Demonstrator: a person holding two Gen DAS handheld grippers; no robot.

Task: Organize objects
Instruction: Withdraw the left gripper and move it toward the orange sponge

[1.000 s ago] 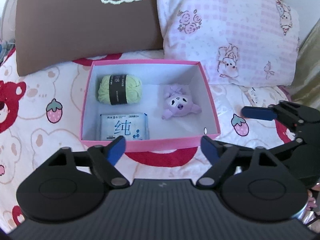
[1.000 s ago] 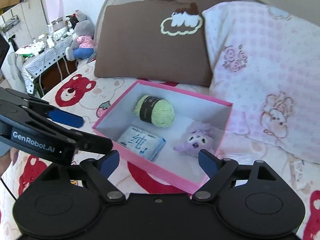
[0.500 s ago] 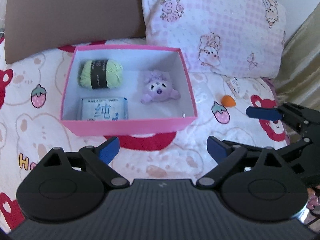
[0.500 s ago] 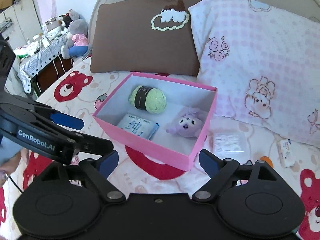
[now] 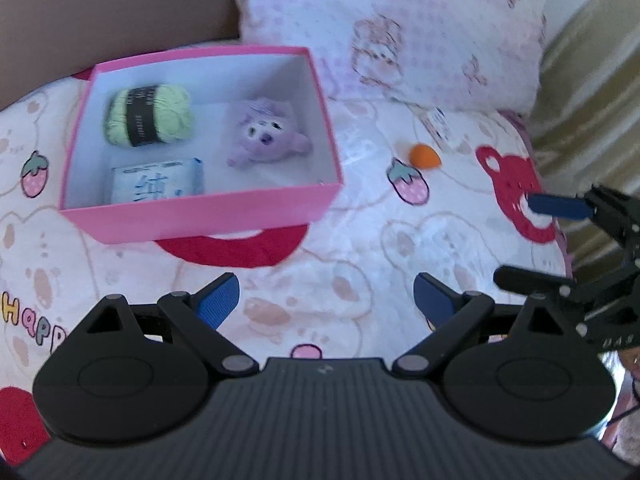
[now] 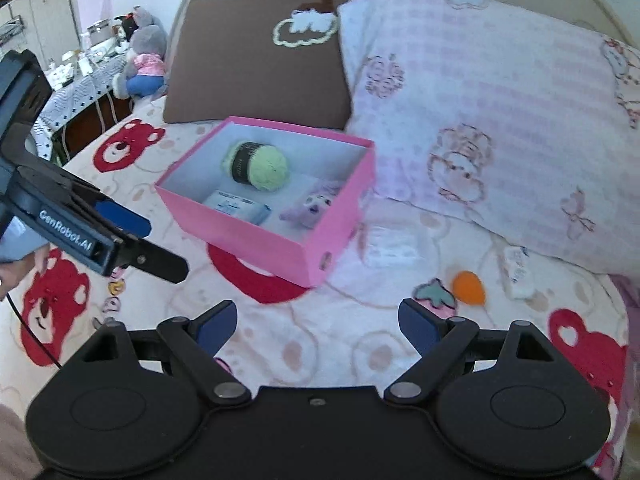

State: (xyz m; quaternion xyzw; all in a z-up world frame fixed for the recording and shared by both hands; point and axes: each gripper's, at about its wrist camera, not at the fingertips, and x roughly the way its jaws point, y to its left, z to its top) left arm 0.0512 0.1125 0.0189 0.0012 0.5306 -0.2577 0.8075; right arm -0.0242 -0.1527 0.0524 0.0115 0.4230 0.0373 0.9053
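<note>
Ahead-left of the left tool (image 5: 326,300) sits the open pink cardboard box (image 5: 200,216) on the bear-and-strawberry print bedsheet (image 5: 360,248). Box contents: light-green yarn ball with black band (image 5: 147,120) at the far left, pale blue-white tissue pack (image 5: 157,180) at the near left, purple plush toy (image 5: 266,136) on the right side. All three lie apart from each other on the white box floor.

Left tool: released, blue pads spread wide, nothing between them. Right tool (image 6: 316,326): also released, pads wide apart, empty (both hover over the sheet, not touching anything).

Ahead-right of the left tool, outside the box: small orange teardrop-shaped sponge (image 5: 425,156) on the sheet, near a strawberry print. From the right wrist view the same sponge (image 6: 468,286) lies ahead-right of the right tool, with a clear plastic-wrapped flat packet (image 6: 394,246) just beside the box's right wall and a small white printed sachet (image 6: 518,270) further right, near the pillow.

Behind the box: brown pillow with cloud patch (image 6: 256,64) and pink checked pillow with bear print (image 6: 480,120), side by side against the headboard.
</note>
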